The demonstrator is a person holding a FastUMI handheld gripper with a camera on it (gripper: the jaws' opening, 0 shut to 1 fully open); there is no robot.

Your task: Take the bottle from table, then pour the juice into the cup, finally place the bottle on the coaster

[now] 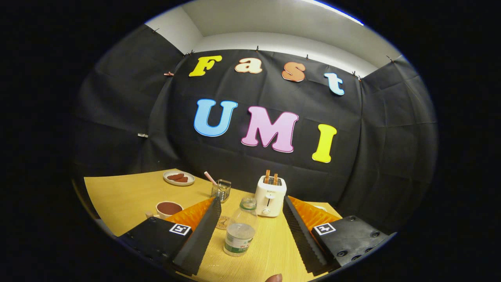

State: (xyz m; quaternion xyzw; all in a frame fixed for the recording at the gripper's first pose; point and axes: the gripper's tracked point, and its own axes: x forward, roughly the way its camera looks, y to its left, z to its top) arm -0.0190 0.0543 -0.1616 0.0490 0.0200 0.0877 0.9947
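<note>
A clear plastic bottle (pixel 240 229) with a green label stands upright on the wooden table (pixel 129 196), between my two fingers and nearer the left one. My gripper (pixel 250 219) is open wide; neither finger touches the bottle. Just left of the left finger sits a white cup (pixel 169 209) holding something dark. Behind the bottle, a round wooden coaster (pixel 223 222) lies flat, partly hidden by the left finger (pixel 203 231) and the bottle.
A white toaster (pixel 270 196) with two slices stands beyond the bottle. A glass holder (pixel 221 190) with a pink stick sits left of it. A white plate (pixel 179 178) with brown pieces lies at the far left. A fingertip (pixel 274 278) shows at the near edge.
</note>
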